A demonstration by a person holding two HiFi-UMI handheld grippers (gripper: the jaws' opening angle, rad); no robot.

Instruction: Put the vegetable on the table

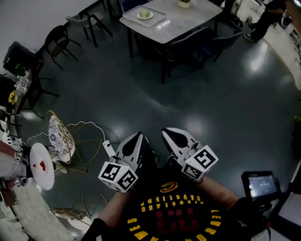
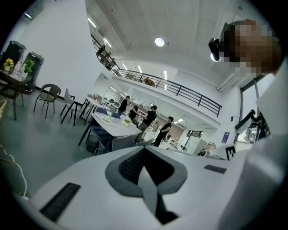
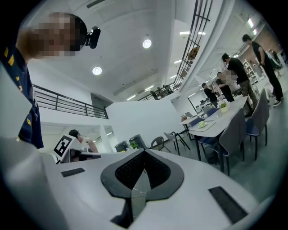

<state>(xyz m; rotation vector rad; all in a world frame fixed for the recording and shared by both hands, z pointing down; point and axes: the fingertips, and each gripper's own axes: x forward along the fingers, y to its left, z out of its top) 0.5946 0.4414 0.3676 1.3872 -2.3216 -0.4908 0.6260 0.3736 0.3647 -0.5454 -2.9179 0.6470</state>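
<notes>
A pale green vegetable [image 1: 144,14] lies on a small white plate on a tray, on the white table [image 1: 183,21] far across the dark floor. Close to my chest I hold both grippers, pointing away from me. The left gripper [image 1: 139,135] is shut with nothing in it, and so is the right gripper [image 1: 165,131]. The left gripper view has its jaws [image 2: 143,151] meeting, with the table [image 2: 118,128] and the green item [image 2: 107,118] far off. The right gripper [image 3: 143,152] view shows the same table [image 3: 225,120] and the plate [image 3: 202,124] at its right.
Dark chairs [image 1: 188,44] surround the table. A patterned chair [image 1: 60,135] and a white plate with a red item [image 1: 41,165] are at my left, and a small screen [image 1: 261,184] at my right. Several people [image 2: 148,119] stand beyond the table.
</notes>
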